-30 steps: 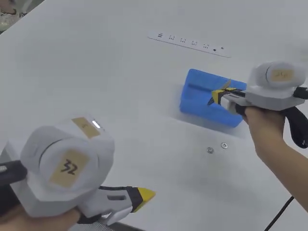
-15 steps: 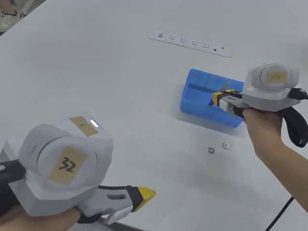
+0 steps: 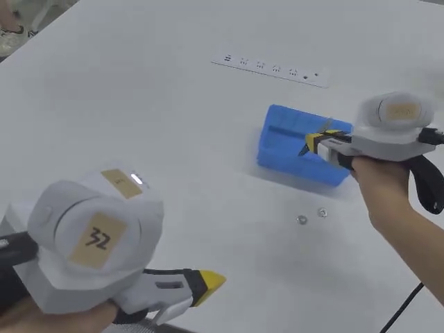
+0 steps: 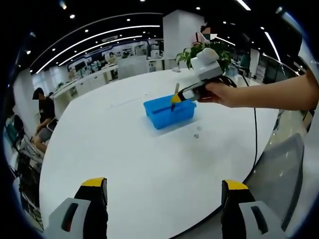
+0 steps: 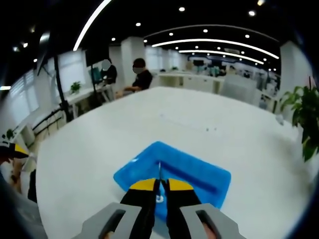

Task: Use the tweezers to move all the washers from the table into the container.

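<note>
The right gripper (image 3: 310, 143) hangs over the right part of the blue container (image 3: 277, 156), its jaws pressed narrow on the tweezers (image 5: 159, 172), whose thin end sticks out past the jaws above the container. 2 washers (image 3: 302, 220) lie side by side on the white table (image 3: 139, 104), just near of the container. The left gripper (image 4: 164, 183) is at the near left, well apart, its jaws wide and holding nothing. A power strip (image 3: 270, 69) lies far of the container
</note>
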Demonstrator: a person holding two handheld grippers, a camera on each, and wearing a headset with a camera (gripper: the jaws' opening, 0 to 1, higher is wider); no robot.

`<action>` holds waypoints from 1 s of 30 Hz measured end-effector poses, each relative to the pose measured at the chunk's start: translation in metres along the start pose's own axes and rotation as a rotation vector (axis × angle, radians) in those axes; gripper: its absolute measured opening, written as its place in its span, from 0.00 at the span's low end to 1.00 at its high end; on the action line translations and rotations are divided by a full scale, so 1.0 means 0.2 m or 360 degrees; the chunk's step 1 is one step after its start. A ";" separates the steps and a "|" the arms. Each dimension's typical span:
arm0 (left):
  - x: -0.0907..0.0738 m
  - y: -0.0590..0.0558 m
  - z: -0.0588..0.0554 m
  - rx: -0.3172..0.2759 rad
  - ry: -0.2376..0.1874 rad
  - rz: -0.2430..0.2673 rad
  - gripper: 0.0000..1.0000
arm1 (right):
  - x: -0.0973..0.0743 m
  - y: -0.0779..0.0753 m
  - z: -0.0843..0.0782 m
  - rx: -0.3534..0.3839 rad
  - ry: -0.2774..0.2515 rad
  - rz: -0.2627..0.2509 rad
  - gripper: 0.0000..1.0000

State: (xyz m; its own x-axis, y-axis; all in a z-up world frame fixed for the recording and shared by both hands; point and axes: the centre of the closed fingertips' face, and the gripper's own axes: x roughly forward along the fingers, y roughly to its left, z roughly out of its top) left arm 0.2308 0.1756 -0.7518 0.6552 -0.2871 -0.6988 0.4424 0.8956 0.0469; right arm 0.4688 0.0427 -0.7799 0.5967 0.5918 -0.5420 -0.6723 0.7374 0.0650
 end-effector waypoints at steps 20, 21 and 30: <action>-0.01 -0.01 0.01 0.0029 -0.0013 -0.0009 0.97 | -0.37 0.20 0.14 -0.0043 -0.0201 0.0078 0.03; 0.00 -0.01 0.01 0.0030 -0.0012 -0.0012 0.97 | -0.38 0.21 0.12 -0.0046 -0.0187 0.0082 0.03; 0.00 -0.02 0.01 0.0036 -0.0004 -0.0018 0.97 | -0.41 0.24 -0.03 -0.0029 -0.0096 0.0111 0.03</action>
State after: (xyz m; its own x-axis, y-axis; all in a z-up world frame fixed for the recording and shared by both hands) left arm 0.2305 0.1716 -0.7514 0.6516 -0.2980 -0.6976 0.4637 0.8843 0.0554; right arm 0.3856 0.0274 -0.7379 0.5732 0.6602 -0.4854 -0.7205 0.6882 0.0852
